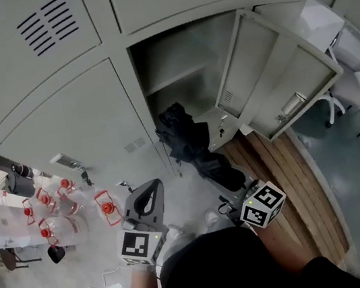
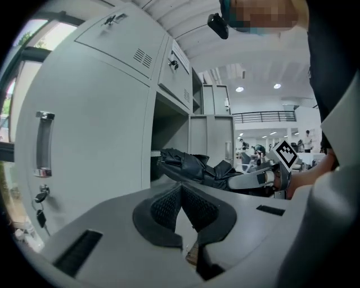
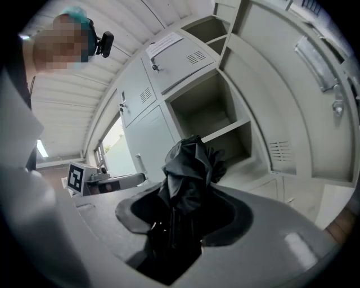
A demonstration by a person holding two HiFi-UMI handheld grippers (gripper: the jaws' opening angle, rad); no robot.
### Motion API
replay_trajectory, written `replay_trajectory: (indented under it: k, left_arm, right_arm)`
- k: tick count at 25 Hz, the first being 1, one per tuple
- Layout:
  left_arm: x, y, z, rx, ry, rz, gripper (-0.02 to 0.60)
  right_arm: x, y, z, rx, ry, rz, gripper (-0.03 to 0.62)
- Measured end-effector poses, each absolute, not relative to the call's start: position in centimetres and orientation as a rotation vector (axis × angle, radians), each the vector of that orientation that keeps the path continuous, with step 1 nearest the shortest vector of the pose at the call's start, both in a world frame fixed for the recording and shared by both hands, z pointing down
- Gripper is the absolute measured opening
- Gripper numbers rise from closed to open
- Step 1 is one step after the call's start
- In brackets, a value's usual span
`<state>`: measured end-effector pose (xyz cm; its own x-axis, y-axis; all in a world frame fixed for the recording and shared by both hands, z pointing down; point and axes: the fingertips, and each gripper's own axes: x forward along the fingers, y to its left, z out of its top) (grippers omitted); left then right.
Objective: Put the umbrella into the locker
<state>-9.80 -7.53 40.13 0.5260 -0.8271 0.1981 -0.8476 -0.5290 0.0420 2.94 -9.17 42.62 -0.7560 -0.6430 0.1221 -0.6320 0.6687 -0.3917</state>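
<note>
A black folded umbrella [image 1: 190, 141] sticks out from my right gripper [image 1: 230, 180], which is shut on its lower end. Its tip is at the mouth of the open locker [image 1: 181, 71], just below the locker's inner shelf. In the right gripper view the umbrella [image 3: 188, 169] rises from between the jaws of my right gripper [image 3: 183, 211] towards the open compartment [image 3: 211, 112]. My left gripper [image 1: 152, 189] is to the left of the umbrella, in front of the shut locker door, shut and empty. The left gripper view shows the left gripper [image 2: 181, 188] with pads together and the umbrella [image 2: 188, 166] beyond.
The locker's door [image 1: 279, 82] stands swung open to the right. A wooden plank floor strip [image 1: 290, 190] runs below it. Red-capped items [image 1: 54, 209] lie on the floor at left. Keys [image 2: 39, 197] hang from the neighbouring shut door. A chair [image 1: 354, 83] stands at far right.
</note>
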Motion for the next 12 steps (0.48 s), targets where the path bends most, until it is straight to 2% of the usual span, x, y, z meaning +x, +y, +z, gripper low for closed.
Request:
replay_trajectory:
  k: [12]
  left_arm:
    - [-9.8,-7.4,41.0,2.764,-1.097,0.236,0.008]
  right_arm:
    - [4.5,-6.9,45.3,-1.508,2.638,-0.674,0.204]
